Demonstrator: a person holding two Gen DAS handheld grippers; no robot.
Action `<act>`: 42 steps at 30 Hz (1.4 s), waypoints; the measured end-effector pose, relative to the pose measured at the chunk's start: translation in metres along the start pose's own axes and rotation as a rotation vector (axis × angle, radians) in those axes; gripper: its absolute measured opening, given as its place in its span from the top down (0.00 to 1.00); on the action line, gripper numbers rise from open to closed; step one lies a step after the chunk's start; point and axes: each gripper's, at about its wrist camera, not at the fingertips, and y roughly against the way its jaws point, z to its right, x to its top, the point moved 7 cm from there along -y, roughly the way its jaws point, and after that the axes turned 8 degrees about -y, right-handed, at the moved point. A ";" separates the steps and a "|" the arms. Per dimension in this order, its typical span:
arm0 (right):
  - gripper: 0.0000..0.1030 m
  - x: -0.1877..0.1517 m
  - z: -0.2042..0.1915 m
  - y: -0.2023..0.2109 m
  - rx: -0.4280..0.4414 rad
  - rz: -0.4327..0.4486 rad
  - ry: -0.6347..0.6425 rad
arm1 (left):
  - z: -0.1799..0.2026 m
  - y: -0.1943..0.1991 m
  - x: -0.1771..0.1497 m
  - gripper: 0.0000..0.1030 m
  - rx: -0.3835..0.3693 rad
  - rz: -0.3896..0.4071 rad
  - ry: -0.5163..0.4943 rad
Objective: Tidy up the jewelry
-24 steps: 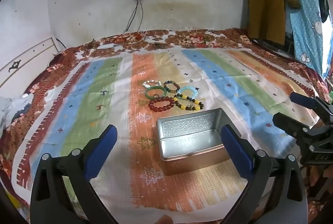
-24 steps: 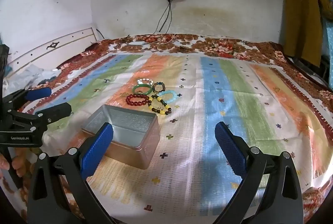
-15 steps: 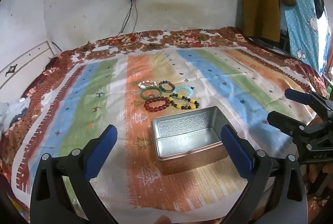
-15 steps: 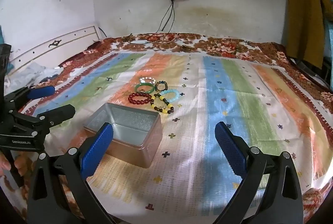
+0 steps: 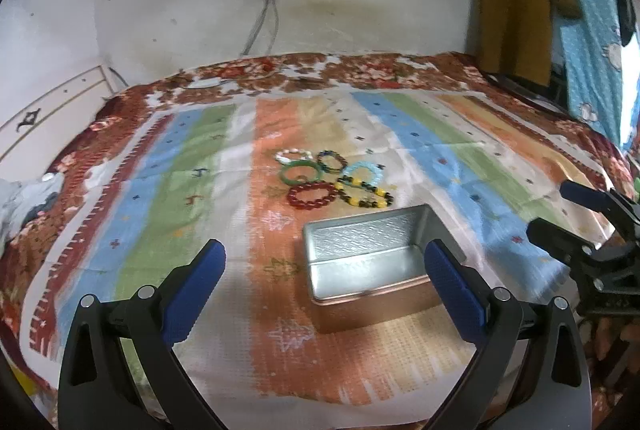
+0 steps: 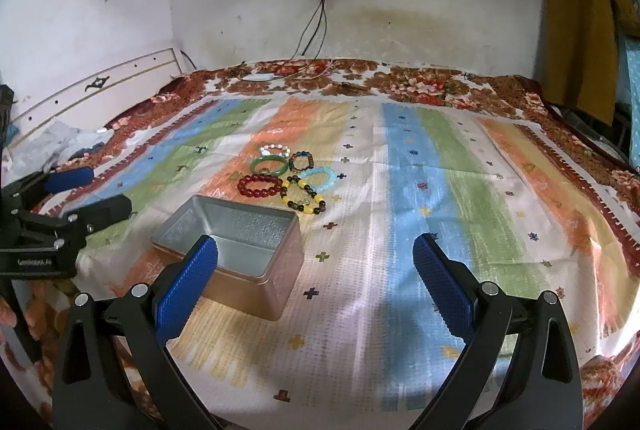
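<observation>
Here, both the left tongs [image 5: 322,264] and the right tongs [image 6: 316,268] hang spread wide and hold nothing above the striped bedspread [image 6: 440,190]. The bracelets [image 6: 286,178] lie clustered just beyond the open metal tin [image 6: 240,250], outside it.

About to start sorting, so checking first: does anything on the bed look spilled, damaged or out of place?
Nothing stands out. The bracelets lie in a tidy cluster on the striped cloth just beyond the open tin, which sits upright and holds nothing.
</observation>
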 end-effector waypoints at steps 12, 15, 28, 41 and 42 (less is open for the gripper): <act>0.04 0.003 -0.001 0.000 -0.001 -0.004 -0.004 | 0.001 -0.004 -0.003 0.05 -0.021 -0.004 -0.006; 0.04 0.004 0.000 0.000 -0.001 -0.005 -0.004 | 0.002 -0.006 -0.002 0.05 -0.017 -0.011 0.006; 0.04 0.004 -0.002 0.001 0.004 -0.007 -0.009 | -0.001 -0.003 -0.004 0.05 -0.005 -0.017 0.012; 0.04 0.002 -0.001 -0.006 0.002 -0.034 -0.013 | -0.003 -0.005 -0.005 0.05 0.007 -0.036 0.026; 0.04 0.002 -0.001 -0.006 0.002 -0.037 -0.014 | -0.003 -0.005 -0.006 0.05 0.009 -0.039 0.027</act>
